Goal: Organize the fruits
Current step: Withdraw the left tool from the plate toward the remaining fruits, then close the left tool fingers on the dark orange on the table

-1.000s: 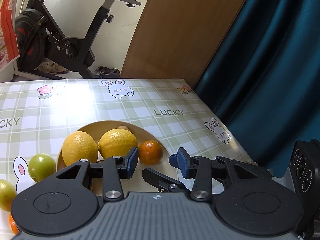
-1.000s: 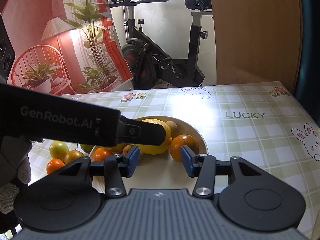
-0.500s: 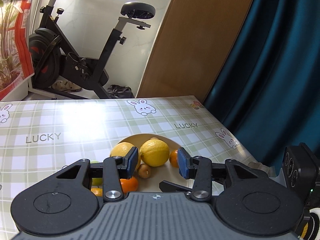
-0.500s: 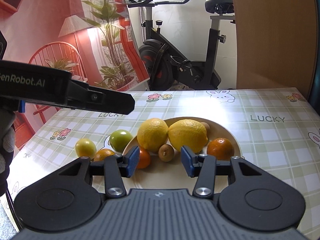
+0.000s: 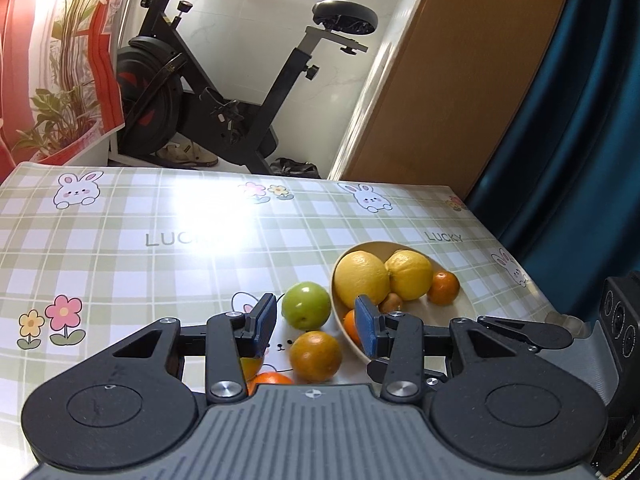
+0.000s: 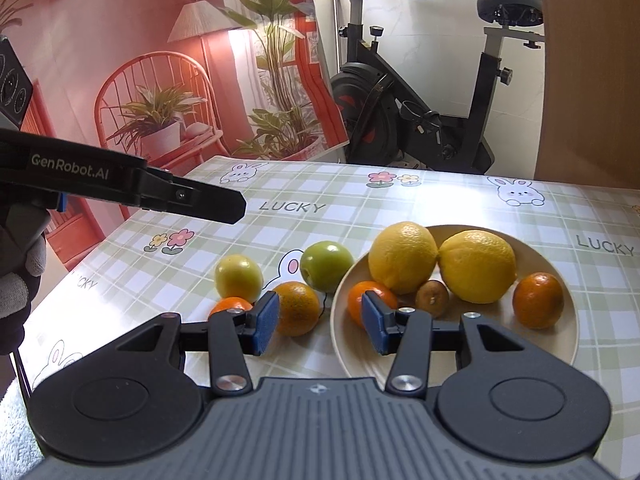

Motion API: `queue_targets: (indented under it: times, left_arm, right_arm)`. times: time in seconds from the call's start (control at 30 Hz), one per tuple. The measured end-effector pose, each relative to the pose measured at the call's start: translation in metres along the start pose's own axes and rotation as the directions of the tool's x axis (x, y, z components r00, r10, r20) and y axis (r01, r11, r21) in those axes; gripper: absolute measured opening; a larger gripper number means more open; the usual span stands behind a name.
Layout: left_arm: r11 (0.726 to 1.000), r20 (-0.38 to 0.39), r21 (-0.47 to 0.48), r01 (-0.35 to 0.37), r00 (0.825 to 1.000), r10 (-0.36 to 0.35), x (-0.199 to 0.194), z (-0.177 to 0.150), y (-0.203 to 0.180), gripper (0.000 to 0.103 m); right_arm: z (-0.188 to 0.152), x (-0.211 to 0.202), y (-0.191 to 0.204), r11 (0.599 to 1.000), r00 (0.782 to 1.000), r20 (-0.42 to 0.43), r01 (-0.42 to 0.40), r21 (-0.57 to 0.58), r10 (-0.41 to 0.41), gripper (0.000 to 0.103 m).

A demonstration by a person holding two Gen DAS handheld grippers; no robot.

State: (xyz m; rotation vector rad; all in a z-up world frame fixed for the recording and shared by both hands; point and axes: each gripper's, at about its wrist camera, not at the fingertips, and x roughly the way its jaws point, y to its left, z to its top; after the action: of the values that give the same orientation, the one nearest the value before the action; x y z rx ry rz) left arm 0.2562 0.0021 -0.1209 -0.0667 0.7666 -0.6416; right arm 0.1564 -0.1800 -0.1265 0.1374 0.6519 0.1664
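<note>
Left of the cream bowl [image 6: 456, 364] on the desk [image 6: 360, 208] lie a yellow-green fruit [image 6: 239, 277], a small orange [image 6: 230, 306], a larger orange [image 6: 298, 308] and a green fruit [image 6: 326, 266]. In the bowl sit an orange [image 6: 366, 300], two lemons [image 6: 402, 257], a brown kiwi [image 6: 432, 298] and another orange [image 6: 538, 300]. The left gripper [image 5: 316, 330] and right gripper [image 6: 320, 322] hover with fingers parted, gripping nothing.

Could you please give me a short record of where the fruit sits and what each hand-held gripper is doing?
plate: beige, on the checked tablecloth
on plate: two lemons, two oranges, small brown fruit
off plate, beside it: green fruit, yellow-green fruit, two oranges
left hand-held gripper: open, empty, above the loose fruit
right hand-held gripper: open, empty, over the plate's near edge
</note>
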Motion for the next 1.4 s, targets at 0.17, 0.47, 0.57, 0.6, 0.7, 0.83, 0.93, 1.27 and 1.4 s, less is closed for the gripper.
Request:
queue_targets:
  times: [0.17, 0.47, 0.57, 0.6, 0.7, 0.83, 0.93, 1.27, 1.4]
  left_arm:
    - [0.999, -0.019, -0.04, 0.015, 1.0, -0.015, 0.011, -0.007, 0.015, 0.044]
    - [0.995, -0.039, -0.099, 0.007, 0.999, -0.011, 0.031, -0.014, 0.027, 0.044]
    - [0.995, -0.041, -0.103, 0.013, 0.999, -0.017, 0.033, -0.015, 0.028, 0.044]
    - [0.995, -0.042, -0.103, 0.015, 0.999, -0.019, 0.034, -0.015, 0.027, 0.044]
    - [0.995, -0.055, -0.097, 0.027, 0.998, -0.032, 0.038, -0.015, 0.027, 0.044]
    - [0.995, -0.076, -0.089, 0.043, 0.996, -0.049, 0.045, -0.016, 0.023, 0.044]
    - [0.995, -0.096, -0.079, 0.055, 0.993, -0.062, 0.048, -0.019, 0.019, 0.044]
    - [0.993, -0.181, -0.058, 0.1, 0.978, -0.109, 0.065, -0.03, 0.005, 0.045]
    - [0.992, -0.219, -0.029, 0.121, 0.968, -0.124, 0.069, -0.035, -0.003, 0.045]
  right_arm:
    - [-0.001, 0.021, 0.014, 0.999, 0.999, -0.033, -0.022, -0.042, 0.021, 0.049]
    - [0.003, 0.055, 0.02, 0.994, 0.998, -0.058, -0.039, -0.104, 0.033, 0.047]
    - [0.003, 0.067, 0.021, 0.992, 0.996, -0.081, -0.043, -0.115, 0.034, 0.046]
    - [0.003, 0.069, 0.02, 0.993, 0.996, -0.086, -0.041, -0.114, 0.031, 0.046]
    - [0.0, 0.074, 0.017, 0.995, 0.995, -0.098, -0.047, -0.093, 0.037, 0.045]
    - [-0.004, 0.07, 0.016, 0.995, 0.994, -0.095, -0.052, -0.086, 0.044, 0.045]
    - [-0.007, 0.066, 0.013, 0.996, 0.994, -0.092, -0.057, -0.067, 0.051, 0.045]
    - [-0.017, 0.052, 0.01, 0.998, 0.996, -0.074, -0.06, -0.026, 0.058, 0.045]
    - [-0.022, 0.045, 0.009, 0.998, 0.996, -0.069, -0.063, -0.013, 0.062, 0.045]
